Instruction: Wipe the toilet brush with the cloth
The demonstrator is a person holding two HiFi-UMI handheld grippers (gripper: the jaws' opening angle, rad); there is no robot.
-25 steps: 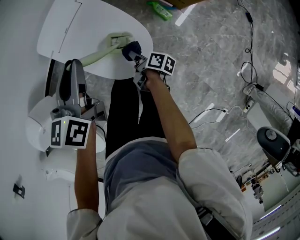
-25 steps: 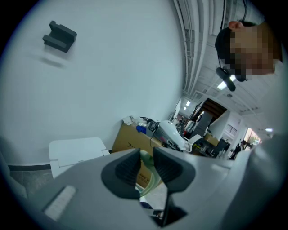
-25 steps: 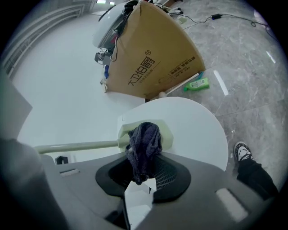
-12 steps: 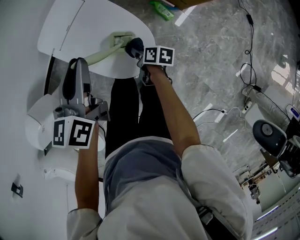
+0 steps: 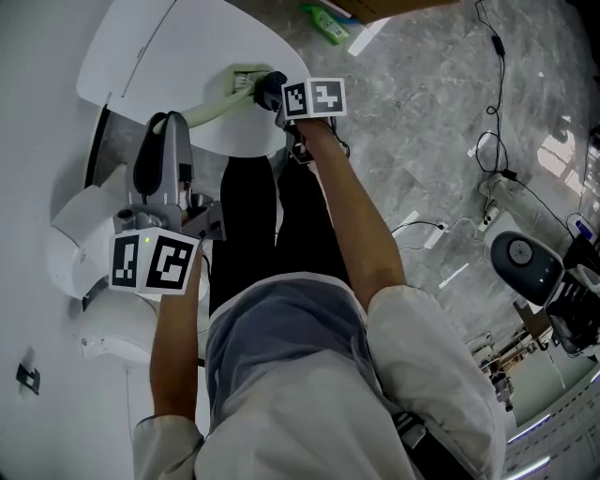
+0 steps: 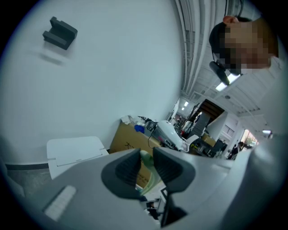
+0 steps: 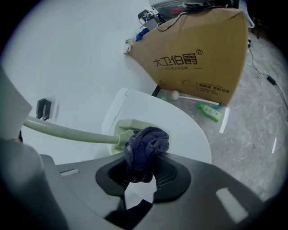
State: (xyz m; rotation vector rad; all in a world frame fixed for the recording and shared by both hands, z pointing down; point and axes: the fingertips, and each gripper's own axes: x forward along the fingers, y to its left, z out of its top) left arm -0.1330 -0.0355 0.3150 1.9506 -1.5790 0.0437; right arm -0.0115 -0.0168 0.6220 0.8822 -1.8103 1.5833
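Toilet brush (image 7: 72, 133), pale green, lies over the white lid (image 5: 141, 52). In the head view its handle runs from the left gripper (image 6: 145, 165) toward 1 o'clock, to a flat head that sits close to the lid's rim. Only the left gripper view shows that grip plainly: the two dark pads are pressed together on the handle, with a sliver of green between them. That view also takes in a small dark bracket (image 6: 60, 32) on the wall at 10 o'clock.

The right gripper (image 7: 143, 170) clamps a dark blue cloth (image 7: 147, 143). Its own view shows the bunched fabric rising out of the jaws and touching the brush head where the handle joins it. In the head view this contact is mostly covered by the marker cube.

The right gripper view adds a brown cardboard box (image 7: 193, 45) against the wall at 1 o'clock. A green bottle (image 5: 323, 21) lies on the floor just beyond the lid.

The lid's curved edge passes just beside the cloth at 3 o'clock, and bare lid spreads toward 10 o'clock. Past the edge, grey marble floor (image 5: 422, 103) lies open, and cables (image 5: 495, 155) trail well apart at 3 o'clock.
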